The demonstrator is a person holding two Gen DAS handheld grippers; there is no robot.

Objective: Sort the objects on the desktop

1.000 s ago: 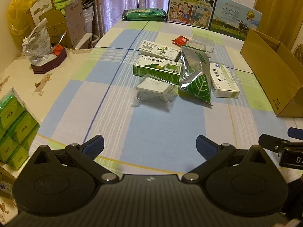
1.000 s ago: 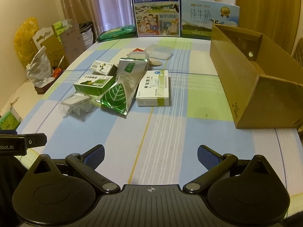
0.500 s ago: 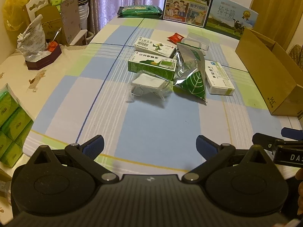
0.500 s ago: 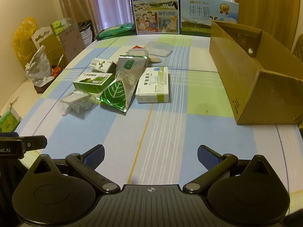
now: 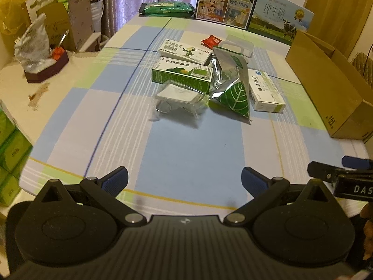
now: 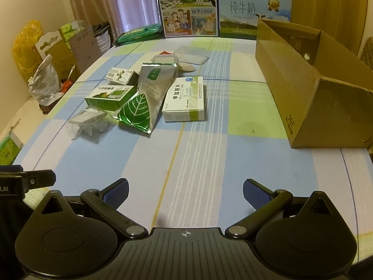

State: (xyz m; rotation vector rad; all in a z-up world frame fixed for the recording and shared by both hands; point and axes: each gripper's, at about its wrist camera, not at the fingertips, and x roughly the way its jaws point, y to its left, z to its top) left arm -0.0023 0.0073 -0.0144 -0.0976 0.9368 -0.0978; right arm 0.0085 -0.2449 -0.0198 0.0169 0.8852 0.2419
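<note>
both claws sit low at the near edge of the table, well apart from the pile. the left gripper (image 5: 184,178) has its two blue-padded fingers spread wide with nothing between them, and the right gripper (image 6: 185,190) is spread the same way, also empty.

the things to sort lie in one cluster mid-table on the checked tablecloth (image 6: 209,158). counted: three medicine boxes, one foil pouch, one clear plastic packet, one small red sachet, and what seems to be two clear plastic containers behind, though they overlap and the count is unsure. the green medicine box (image 5: 183,75) lies touching the clear plastic packet (image 5: 178,98) in front of it. the white box with a green figure (image 5: 186,51) sits just behind the green one. the foil pouch (image 6: 145,98), silver with a large green leaf, leans across the middle, its edge against the white and green box (image 6: 185,99), which carries vertical chinese characters too small to read surely. the red sachet (image 5: 211,40) lies near the clear containers (image 6: 192,54).

an open cardboard box (image 6: 310,79) stands at the right, printed "361°" on its near corner. two milk cartons stand at the far edge: one (image 6: 187,7) reads "纯牛奶" and "始于1956", the other (image 6: 254,14) "纯牛奶" and "pure milk".
</note>
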